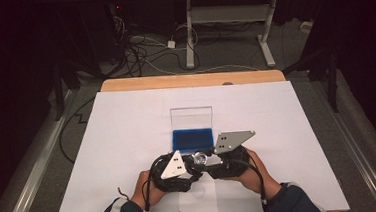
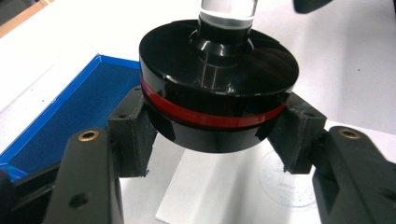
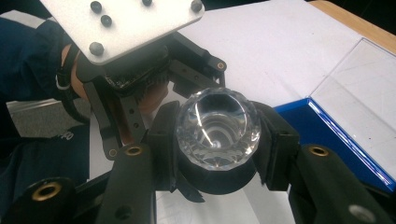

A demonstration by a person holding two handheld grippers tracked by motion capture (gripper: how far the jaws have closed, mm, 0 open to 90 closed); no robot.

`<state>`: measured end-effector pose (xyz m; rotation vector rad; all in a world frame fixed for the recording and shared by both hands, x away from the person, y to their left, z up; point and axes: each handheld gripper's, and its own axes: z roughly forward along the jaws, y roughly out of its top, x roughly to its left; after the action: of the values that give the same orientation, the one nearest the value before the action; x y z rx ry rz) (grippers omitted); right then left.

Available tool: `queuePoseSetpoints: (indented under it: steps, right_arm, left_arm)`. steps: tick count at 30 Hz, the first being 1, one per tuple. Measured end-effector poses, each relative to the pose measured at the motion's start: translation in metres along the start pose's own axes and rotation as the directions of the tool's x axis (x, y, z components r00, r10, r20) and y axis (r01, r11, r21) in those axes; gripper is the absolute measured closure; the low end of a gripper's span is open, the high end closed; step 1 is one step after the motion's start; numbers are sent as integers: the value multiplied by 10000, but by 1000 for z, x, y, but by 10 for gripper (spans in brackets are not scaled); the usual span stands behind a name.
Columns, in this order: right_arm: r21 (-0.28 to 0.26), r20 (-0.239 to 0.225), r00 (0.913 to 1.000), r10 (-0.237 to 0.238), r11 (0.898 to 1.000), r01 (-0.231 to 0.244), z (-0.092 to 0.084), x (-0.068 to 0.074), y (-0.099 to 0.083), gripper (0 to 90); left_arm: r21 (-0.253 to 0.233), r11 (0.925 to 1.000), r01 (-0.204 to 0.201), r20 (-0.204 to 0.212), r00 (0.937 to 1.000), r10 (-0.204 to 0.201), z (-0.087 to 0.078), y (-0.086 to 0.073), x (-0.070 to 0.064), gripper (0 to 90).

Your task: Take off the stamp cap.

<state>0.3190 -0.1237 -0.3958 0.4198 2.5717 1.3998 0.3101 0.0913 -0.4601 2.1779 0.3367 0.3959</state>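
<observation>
Currently both grippers share one stamp (image 2: 218, 88) above the table's near edge: the left gripper (image 2: 219, 135) clamps its glossy black, red-banded round base, the right gripper (image 3: 217, 144) its faceted clear knob. Probable step: inking or unscrewing. Next move requires steady counter-grip near the blue case (image 1: 193, 138).
</observation>
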Motion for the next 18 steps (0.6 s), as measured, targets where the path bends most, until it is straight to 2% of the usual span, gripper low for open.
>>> queuePoseSetpoints:
  steps: [3, 4, 6, 8, 10, 18]
  right_arm:
    - [12, 48, 10000, -8, 10000, 8, 0, 1, 0, 567]
    - [-319, 131, 9999, 79, 9995, -75, -4, 0, 1, 567]
    - [-407, 225, 9996, 144, 9991, -135, -7, 0, 2, 567]
    - [-371, 366, 9993, -94, 9993, 107, -12, -1, 4, 567]
    - [-403, 389, 9992, -108, 9991, 124, -15, -1, 3, 568]
    - [-407, 660, 9978, -9, 9992, 36, -27, -5, -1, 567]
  left_arm:
    - [167, 9999, 25, -60, 10000, -24, 1, -1, 1, 371]
    - [397, 9992, -85, -39, 10000, 87, 2, -2, 1, 371]
    - [292, 9996, 10, -14, 10000, -9, 3, -4, -1, 371]
    - [280, 9996, -98, -75, 9999, 101, 2, -2, -2, 370]
    - [302, 9995, -85, -80, 9999, 88, 2, -2, -1, 370]
    - [140, 9999, 52, -294, 9996, -48, -8, -8, 4, 370]
